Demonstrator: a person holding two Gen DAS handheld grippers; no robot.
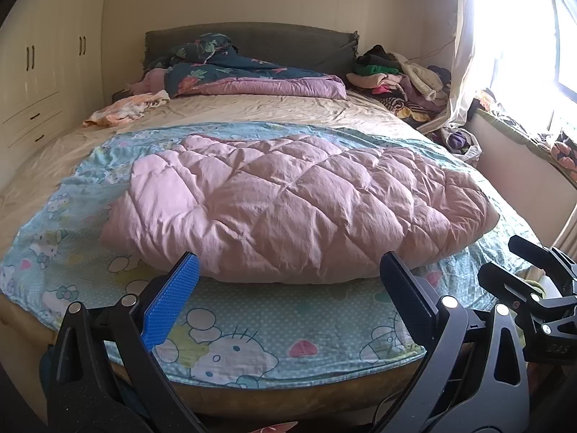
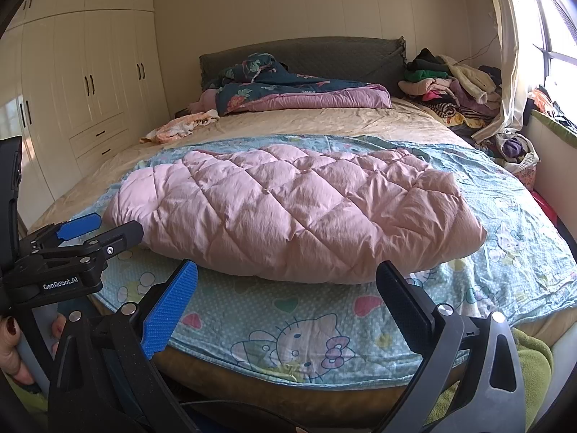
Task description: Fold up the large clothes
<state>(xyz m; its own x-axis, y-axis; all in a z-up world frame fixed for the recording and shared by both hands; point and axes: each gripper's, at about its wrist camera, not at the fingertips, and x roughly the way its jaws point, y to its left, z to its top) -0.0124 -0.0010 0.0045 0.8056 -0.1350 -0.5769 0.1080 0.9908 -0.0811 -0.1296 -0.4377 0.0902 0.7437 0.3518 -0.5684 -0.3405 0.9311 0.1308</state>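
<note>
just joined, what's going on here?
A person holds two handheld grippers at the foot of a bed. A pink quilted garment lies in a folded-looking bundle on a blue cartoon-print sheet. The left gripper and the right gripper are both open, short of the bundle's near edge and touching nothing. A clothes pile sits by the headboard.

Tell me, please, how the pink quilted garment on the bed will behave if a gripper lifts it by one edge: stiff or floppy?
The pink quilted garment would probably droop; its puffy, creased panels look soft. It likely weighs little for its bulk. The smooth-looking fabric may slip from the open left gripper or right gripper unless pinched deeply.
</note>
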